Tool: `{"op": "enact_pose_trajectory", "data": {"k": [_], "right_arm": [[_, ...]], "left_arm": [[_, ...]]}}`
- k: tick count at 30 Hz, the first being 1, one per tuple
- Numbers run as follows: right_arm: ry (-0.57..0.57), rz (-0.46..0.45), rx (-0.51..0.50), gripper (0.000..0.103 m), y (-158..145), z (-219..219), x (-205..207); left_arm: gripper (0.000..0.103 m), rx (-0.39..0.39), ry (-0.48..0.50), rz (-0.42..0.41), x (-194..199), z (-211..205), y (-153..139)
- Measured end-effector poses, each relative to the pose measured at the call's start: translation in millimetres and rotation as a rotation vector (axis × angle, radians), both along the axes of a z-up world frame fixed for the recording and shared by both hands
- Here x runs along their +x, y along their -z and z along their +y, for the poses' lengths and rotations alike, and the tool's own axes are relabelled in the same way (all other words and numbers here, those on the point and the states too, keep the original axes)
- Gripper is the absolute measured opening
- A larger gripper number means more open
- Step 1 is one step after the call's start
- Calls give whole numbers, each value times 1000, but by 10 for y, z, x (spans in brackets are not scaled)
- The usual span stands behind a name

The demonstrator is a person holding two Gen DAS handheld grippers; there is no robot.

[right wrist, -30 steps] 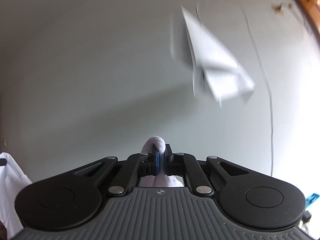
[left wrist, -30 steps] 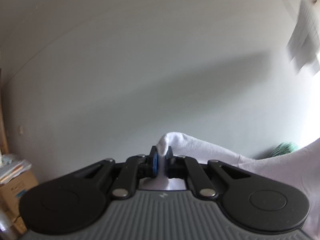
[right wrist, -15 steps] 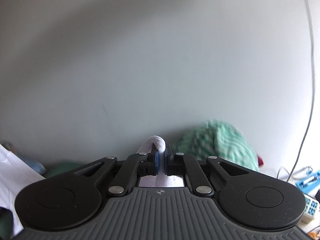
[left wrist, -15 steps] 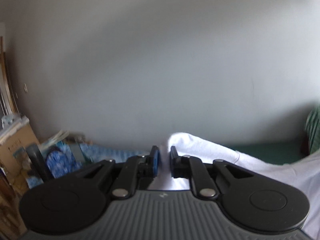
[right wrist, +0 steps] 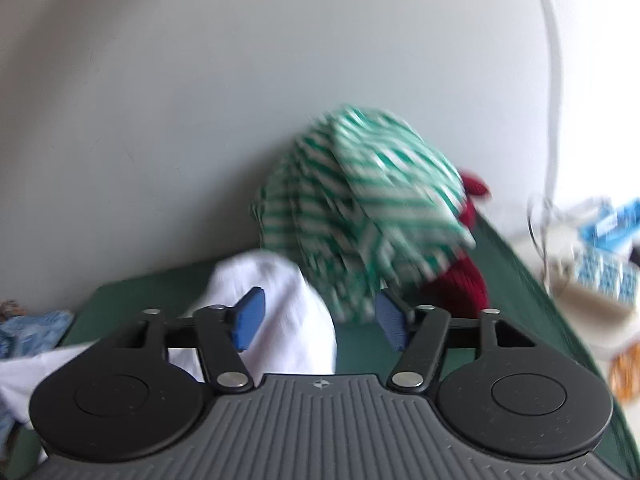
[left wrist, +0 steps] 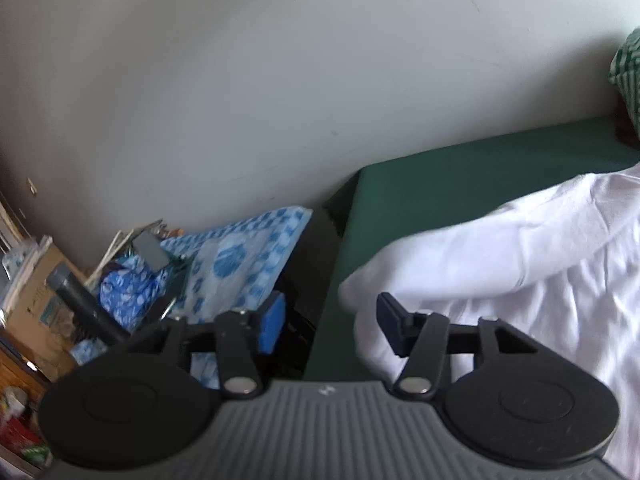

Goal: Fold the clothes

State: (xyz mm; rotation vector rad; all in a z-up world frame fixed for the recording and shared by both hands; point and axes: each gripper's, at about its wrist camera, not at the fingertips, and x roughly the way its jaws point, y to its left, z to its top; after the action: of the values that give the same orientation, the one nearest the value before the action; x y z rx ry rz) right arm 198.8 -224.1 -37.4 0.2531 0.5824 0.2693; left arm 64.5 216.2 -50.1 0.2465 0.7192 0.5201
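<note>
A white garment (left wrist: 500,264) lies spread over the green table (left wrist: 460,184), its near corner just ahead of my left gripper (left wrist: 332,322). That gripper is open, blue pads apart, nothing between them. In the right wrist view the same white garment (right wrist: 280,300) bunches up between and behind the spread fingers of my right gripper (right wrist: 320,316), which is open and free of the cloth. A green-and-white striped garment (right wrist: 368,208) is heaped at the back against the wall, with a dark red garment (right wrist: 464,280) under it.
Left of the green table's edge (left wrist: 344,240) lies a blue patterned cloth (left wrist: 240,256) among cardboard boxes (left wrist: 36,292) and clutter. To the right of the table are a blue-and-white box (right wrist: 604,264) and a white cable (right wrist: 552,60) down the wall.
Both grippers were shut on the white garment held up; they have dropped toward the table and opened, the left first, letting the garment fall onto the green surface.
</note>
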Motion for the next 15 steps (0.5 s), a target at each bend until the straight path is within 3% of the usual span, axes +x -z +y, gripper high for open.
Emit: {"op": "enact_pose_trajectory", "data": {"k": [3,6,9,11,12,15], "right_arm": [[-32,118,53,65,285,-24,-90],[-78,165,129,65,520,142,-124],[-119,188,116,61,687,439,-64],[-142,196,79,29,742,572,16],[-140,196,34,2,718,613,25],[-69,103,-25,3,506,473,81]], "left_arm": [[62,-82,34,33,-346,-102,63],[66,-164,68,65,-691,-203,125],[70,-238,110,109,-998,-339,219],[71,-262,146,151,-1142,-509,327],[74,-265,156,167,-1209,-598,365],[77,-287,171,196,-1357,-639,498]]}}
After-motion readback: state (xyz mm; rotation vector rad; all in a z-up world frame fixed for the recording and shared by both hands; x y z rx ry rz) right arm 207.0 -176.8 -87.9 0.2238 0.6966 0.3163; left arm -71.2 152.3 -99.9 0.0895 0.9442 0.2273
